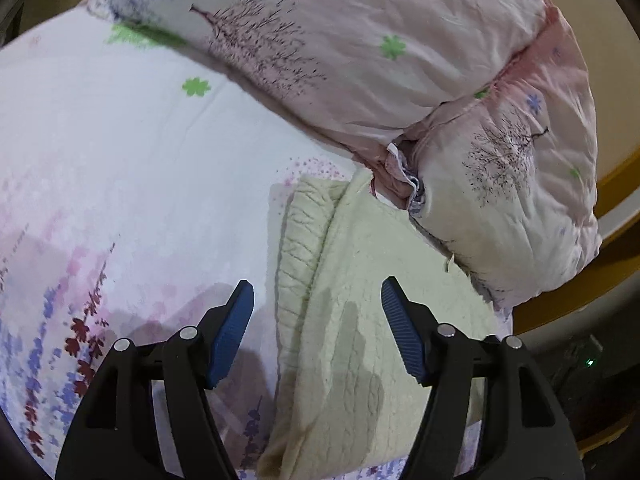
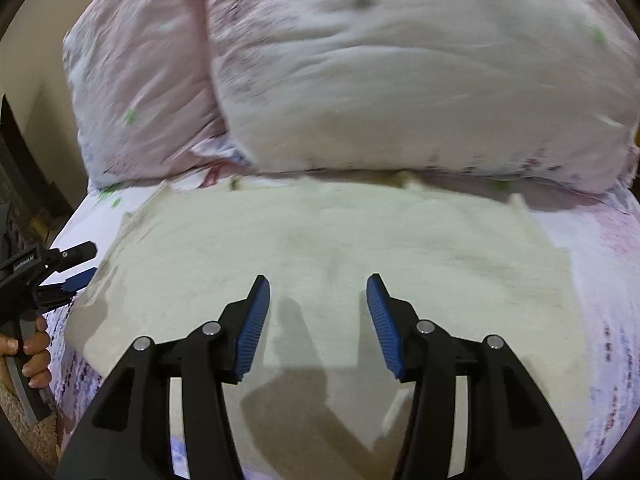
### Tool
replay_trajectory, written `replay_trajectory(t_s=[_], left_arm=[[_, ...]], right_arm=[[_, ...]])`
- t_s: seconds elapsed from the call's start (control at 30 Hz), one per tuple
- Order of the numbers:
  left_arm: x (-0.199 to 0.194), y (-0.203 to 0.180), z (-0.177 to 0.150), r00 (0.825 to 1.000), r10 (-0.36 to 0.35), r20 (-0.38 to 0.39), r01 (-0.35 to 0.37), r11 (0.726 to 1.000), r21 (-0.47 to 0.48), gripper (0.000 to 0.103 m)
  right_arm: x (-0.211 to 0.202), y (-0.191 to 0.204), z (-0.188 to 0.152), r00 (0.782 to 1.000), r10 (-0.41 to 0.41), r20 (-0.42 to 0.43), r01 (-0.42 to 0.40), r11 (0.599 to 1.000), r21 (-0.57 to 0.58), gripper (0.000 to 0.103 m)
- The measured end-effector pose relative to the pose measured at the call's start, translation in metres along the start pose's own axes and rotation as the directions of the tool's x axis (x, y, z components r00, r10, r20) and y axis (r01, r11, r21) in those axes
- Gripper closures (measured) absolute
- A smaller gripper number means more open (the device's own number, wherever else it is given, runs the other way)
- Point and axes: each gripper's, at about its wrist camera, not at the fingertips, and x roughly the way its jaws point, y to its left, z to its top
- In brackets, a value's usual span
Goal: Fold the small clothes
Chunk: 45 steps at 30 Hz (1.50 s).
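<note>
A cream knitted garment (image 1: 360,300) lies flat on the floral bedsheet (image 1: 120,152); its ribbed edge runs along its left side. It fills the middle of the right wrist view (image 2: 320,248). My left gripper (image 1: 318,292) is open and empty, hovering just above the garment's left part. My right gripper (image 2: 318,284) is open and empty above the garment's middle. The left gripper also shows at the far left of the right wrist view (image 2: 80,264), at the garment's edge, held by a hand.
A bulky pink-and-white floral quilt (image 1: 400,60) is piled behind the garment, touching its far edge; it also shows in the right wrist view (image 2: 400,80). A wooden bed frame (image 1: 616,188) runs at the right. Dark furniture (image 2: 16,184) stands at the left.
</note>
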Motion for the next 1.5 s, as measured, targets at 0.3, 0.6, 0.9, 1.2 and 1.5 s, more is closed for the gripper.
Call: replay_trajectory(t_s=[0.3,0.6,0.9,1.2,1.5], left_arm=[[0.014,0.004,0.003,0.999,-0.039,-0.020,0.038,0.998,-0.056,0.036],[0.022,-0.009,0.002,0.999,-0.043,-0.029,0.042,0.999,-0.034,0.036],[0.031,-0.021,-0.001,0.998,-0.048,-0.048,0.048,0.999,-0.006,0.037],[0.036,-0.024,-0.003,0.995,-0.061,-0.082,0.060,0.998,-0.016,0.063],[0.024,-0.041,-0.001,0.994,-0.095,-0.055,0.096,0.995,0.014,0.080]], right_arm=[[0.037,0.033,-0.003,0.995,-0.070,-0.069,0.065,0.996,-0.063,0.051],[0.040,0.040,-0.011,0.993,-0.117,-0.028,0.113,0.987,-0.112,0.049],[0.039,0.043,-0.014,0.991,-0.131,-0.014,0.128,0.985,-0.116,0.048],[0.040,0.042,-0.013,0.992,-0.128,-0.012,0.126,0.985,-0.118,0.048],[0.039,0.042,-0.013,0.992,-0.128,-0.012,0.125,0.985,-0.119,0.048]])
